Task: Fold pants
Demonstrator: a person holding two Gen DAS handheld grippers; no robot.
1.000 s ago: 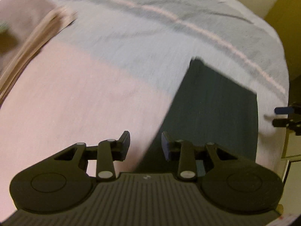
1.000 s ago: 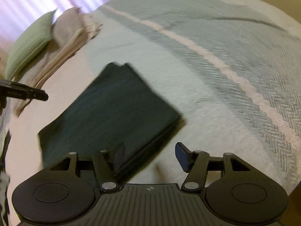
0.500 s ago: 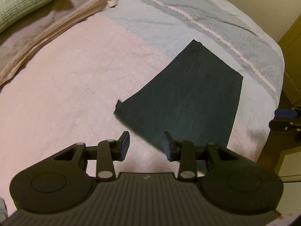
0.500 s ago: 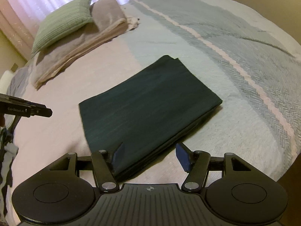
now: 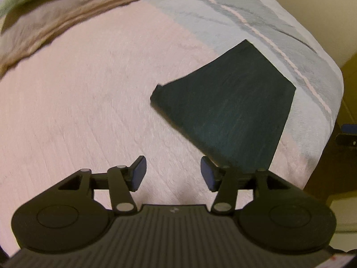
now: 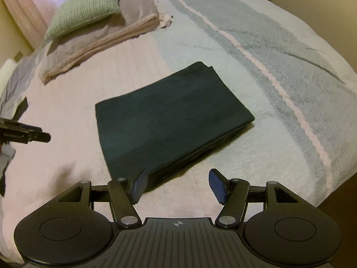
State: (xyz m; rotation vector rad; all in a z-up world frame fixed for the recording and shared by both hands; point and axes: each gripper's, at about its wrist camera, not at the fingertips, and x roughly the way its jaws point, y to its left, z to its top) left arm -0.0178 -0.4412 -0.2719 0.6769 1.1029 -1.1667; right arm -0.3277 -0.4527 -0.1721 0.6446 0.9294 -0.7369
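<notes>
Your folded pants (image 6: 169, 114) lie flat on the bed (image 6: 279, 147), near its foot edge. Behind them, toward the head of the bed, a pillow (image 6: 84, 13) rests on stacked blankets (image 6: 100, 42). Your right gripper (image 6: 177, 186) hangs just before the pants' near edge; your left gripper (image 5: 173, 173) sits off their left side.

Dk green pants (image 6: 169, 114), folded, flat

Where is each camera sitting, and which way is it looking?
Left wrist: on the left tongs, open, looking over the bed, dark folded pants ahead to the right.
Right wrist: on the right tongs, open, pants ahead, green pillow beyond.
Shared: the pants, the bed, each other's tongs.
</notes>
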